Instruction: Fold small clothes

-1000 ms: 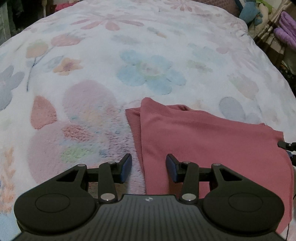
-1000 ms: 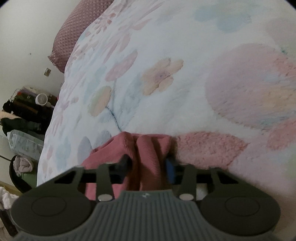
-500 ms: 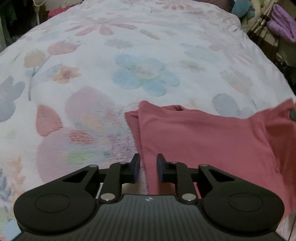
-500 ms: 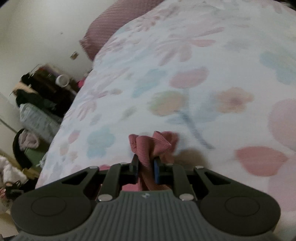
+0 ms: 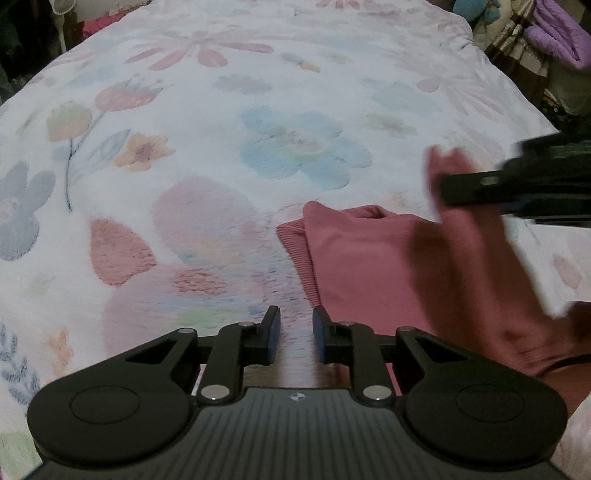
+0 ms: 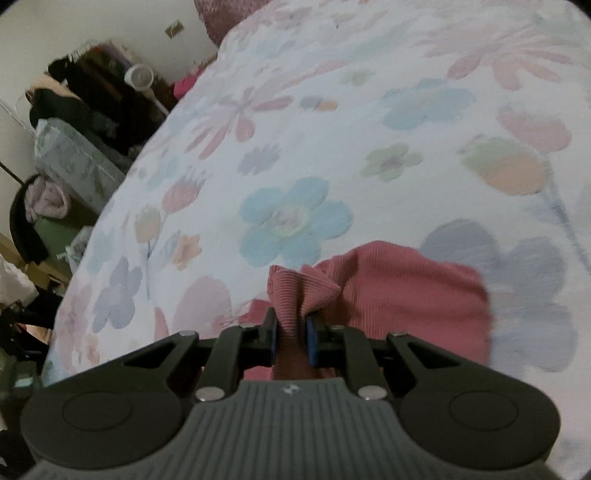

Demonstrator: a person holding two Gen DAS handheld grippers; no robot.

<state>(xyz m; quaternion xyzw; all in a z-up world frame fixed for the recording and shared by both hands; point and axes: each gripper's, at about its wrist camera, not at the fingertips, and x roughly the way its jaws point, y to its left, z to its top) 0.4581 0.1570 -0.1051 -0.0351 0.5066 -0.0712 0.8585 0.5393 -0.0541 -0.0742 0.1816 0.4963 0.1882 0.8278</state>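
A pink ribbed garment (image 5: 369, 266) lies on the floral bedspread (image 5: 221, 147). My right gripper (image 6: 291, 332) is shut on a bunched corner of the pink garment (image 6: 406, 295) and holds it lifted above the rest. It shows in the left wrist view (image 5: 517, 184) at the right, with cloth hanging from it. My left gripper (image 5: 295, 336) hovers low at the garment's near left edge, jaws narrowly apart, with bedspread showing between them and nothing held.
A maroon pillow (image 6: 221, 14) lies at the bed's head. Clothes racks, a fan (image 6: 138, 77) and baskets (image 6: 40, 214) crowd the floor beside the bed. Purple cloth (image 5: 554, 37) and plush toys sit off the other side.
My right gripper has lifted the garment's corner and carried it across over the garment. My left gripper's jaws closed from wide apart to a narrow gap at the garment's left edge.
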